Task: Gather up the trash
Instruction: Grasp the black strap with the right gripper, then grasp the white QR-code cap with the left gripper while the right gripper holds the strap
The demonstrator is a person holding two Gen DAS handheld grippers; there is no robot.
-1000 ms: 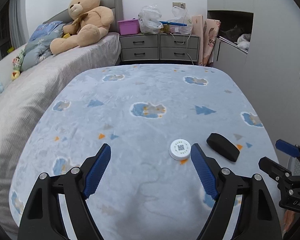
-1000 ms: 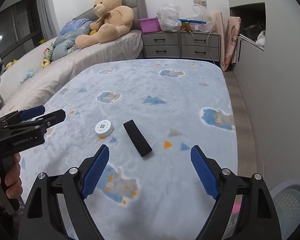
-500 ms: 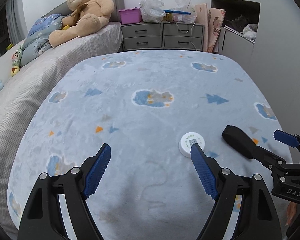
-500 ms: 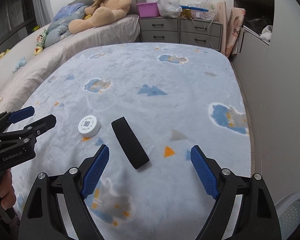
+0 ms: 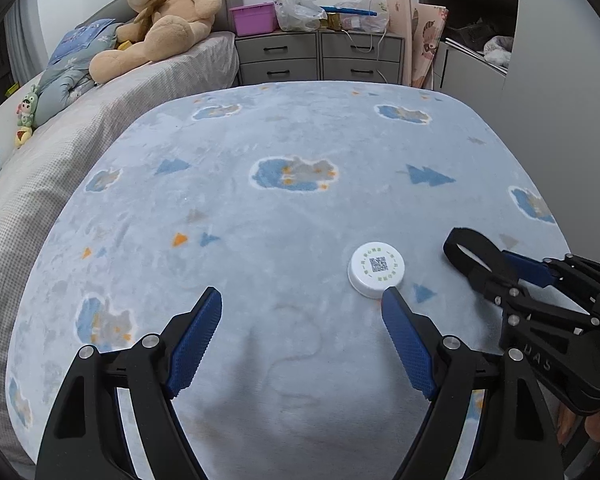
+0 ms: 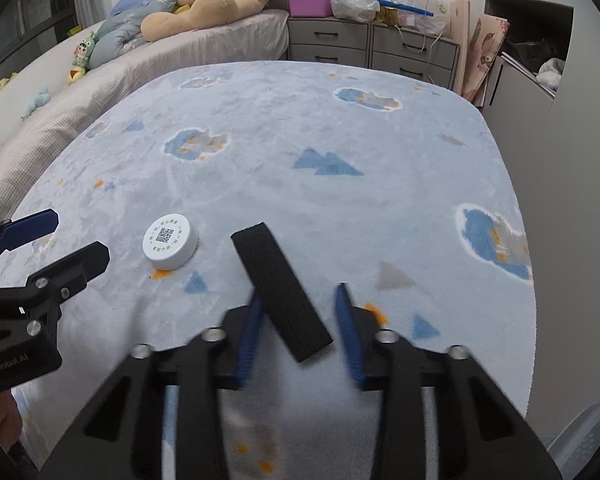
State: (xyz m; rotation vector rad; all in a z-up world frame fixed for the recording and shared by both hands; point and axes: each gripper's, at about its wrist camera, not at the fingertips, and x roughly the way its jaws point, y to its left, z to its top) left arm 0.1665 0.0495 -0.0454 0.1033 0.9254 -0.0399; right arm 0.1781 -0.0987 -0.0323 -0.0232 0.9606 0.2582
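One white cap [image 5: 376, 267], one black strap [image 6: 281, 290], two grippers

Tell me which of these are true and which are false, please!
1. The white cap lies on the blue blanket. True.
2. The teddy bear sits on the drawers. False: it lies on the bed.
3. The black strap is between the right gripper's fingers. True; its jaws have just been closing.
4. The left gripper holds the cap. False: it is open and holds nothing.
5. The pink box is on the blanket. False: it stands on the drawers.
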